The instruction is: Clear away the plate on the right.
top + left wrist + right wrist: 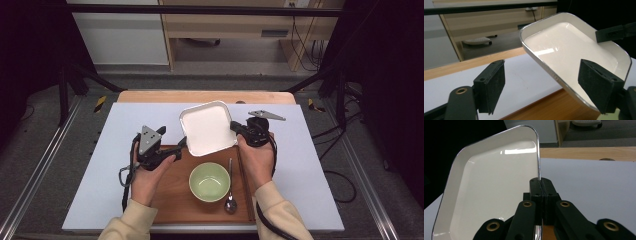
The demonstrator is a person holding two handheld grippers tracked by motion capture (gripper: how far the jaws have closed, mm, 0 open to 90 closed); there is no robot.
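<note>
Right gripper (pixel 541 185) clamped on rim of white tray (pixel 207 127); tray held tilted above wooden board (pixel 172 200), extending left from that gripper. Left gripper (pixel 541 82) jaws apart, nothing pressed; tray's near rim just beside its right pad. Right hand carries tray alone.

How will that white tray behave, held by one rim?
The tray probably stays stiff: pinched at one rim by the right claw, it keeps its shape. Its glossy face looks slippery, so it may pivot in that narrow grip. It seems light, as one claw holds it tilted.
</note>
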